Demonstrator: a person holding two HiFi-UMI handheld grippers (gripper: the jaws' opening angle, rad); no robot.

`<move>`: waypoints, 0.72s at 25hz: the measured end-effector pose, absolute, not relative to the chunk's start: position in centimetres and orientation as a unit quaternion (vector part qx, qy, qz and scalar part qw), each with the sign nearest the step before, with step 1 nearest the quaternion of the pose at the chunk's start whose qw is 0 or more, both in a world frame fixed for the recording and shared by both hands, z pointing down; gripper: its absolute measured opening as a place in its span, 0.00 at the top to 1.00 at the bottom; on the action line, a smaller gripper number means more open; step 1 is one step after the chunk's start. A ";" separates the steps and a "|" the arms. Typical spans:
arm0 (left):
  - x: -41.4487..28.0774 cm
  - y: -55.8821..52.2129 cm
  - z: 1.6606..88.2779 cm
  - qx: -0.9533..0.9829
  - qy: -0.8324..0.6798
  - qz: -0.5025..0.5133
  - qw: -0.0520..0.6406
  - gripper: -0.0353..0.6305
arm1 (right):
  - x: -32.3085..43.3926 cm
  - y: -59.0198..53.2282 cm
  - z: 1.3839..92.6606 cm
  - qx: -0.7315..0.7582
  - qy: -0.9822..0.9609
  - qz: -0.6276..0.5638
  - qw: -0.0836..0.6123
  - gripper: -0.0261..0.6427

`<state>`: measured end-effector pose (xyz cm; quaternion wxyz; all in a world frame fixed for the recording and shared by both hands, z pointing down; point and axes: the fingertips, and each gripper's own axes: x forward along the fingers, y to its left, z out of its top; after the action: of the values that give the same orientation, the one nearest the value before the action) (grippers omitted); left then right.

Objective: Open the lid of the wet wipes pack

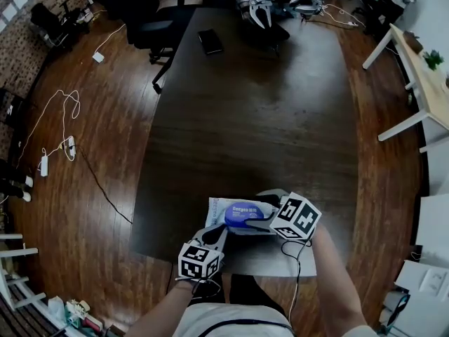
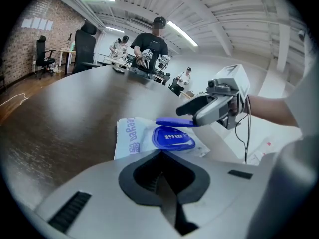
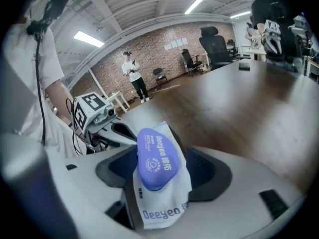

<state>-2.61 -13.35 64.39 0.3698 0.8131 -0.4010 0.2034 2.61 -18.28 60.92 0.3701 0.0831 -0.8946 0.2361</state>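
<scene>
**Wipes pack lid pinched and lifted at the near edge of the bench**

The wet wipes pack point(image 1: 223, 213) lies flat on the dark bench point(image 1: 259, 118), close to the person. The right hand-held gripper point(image 1: 265, 222) is closed on the blue lid point(image 2: 174, 123), which is raised off its base. The left hand-held gripper point(image 1: 216, 239) has its jaws together, with the tips at the pack's near corner.

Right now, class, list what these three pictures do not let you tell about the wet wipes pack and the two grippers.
Left gripper view: whether the left gripper pinches the wet wipes pack; its own body hides the fingers' tips.
Right gripper view: the opening under the lid; the raised lid covers it.
Head view: the pack's right end, under the right gripper; its print is too small.
</scene>
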 end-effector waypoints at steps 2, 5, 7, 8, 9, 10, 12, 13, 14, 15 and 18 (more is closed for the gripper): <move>-2.6 -13.2 64.3 0.814 -0.402 0.198 0.369 0.94 | 2.9 -19.7 59.7 0.117 -0.904 0.233 0.338 0.50; -2.5 -12.7 64.3 0.816 -0.404 0.197 0.365 0.94 | 3.9 -22.4 58.6 0.182 -0.911 0.232 0.290 0.50; -2.4 -12.8 64.3 0.816 -0.404 0.196 0.365 0.94 | 4.7 -24.2 58.8 0.224 -0.906 0.235 0.271 0.50; -2.4 -12.9 64.3 0.816 -0.404 0.195 0.365 0.94 | 5.1 -24.9 59.2 0.242 -0.902 0.235 0.270 0.50; -2.5 -12.9 64.2 0.816 -0.404 0.195 0.365 0.94 | 5.4 -25.5 59.8 0.257 -0.897 0.234 0.273 0.50; -2.5 -12.9 64.1 0.816 -0.404 0.194 0.365 0.94 | 5.7 -25.9 60.4 0.270 -0.892 0.232 0.278 0.50; -2.7 -12.8 63.8 0.817 -0.404 0.193 0.363 0.94 | 6.1 -26.3 61.8 0.293 -0.882 0.236 0.285 0.50; -2.7 -12.7 63.6 0.818 -0.404 0.192 0.362 0.94 | 6.3 -26.5 62.3 0.304 -0.877 0.242 0.283 0.50; -2.7 -12.7 63.4 0.819 -0.404 0.191 0.361 0.94 | 6.4 -26.7 62.7 0.314 -0.873 0.250 0.278 0.50; -2.8 -12.7 63.2 0.820 -0.403 0.189 0.360 0.94 | 6.6 -26.9 62.9 0.324 -0.869 0.256 0.272 0.50; -3.2 -12.6 62.7 0.823 -0.404 0.185 0.354 0.94 | 6.4 -26.9 62.9 0.338 -0.866 0.260 0.260 0.50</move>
<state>-3.19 -12.61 62.71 0.3540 0.8230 -0.4039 0.1848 6.41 -26.89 62.95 0.2604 0.3379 -0.8662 0.2602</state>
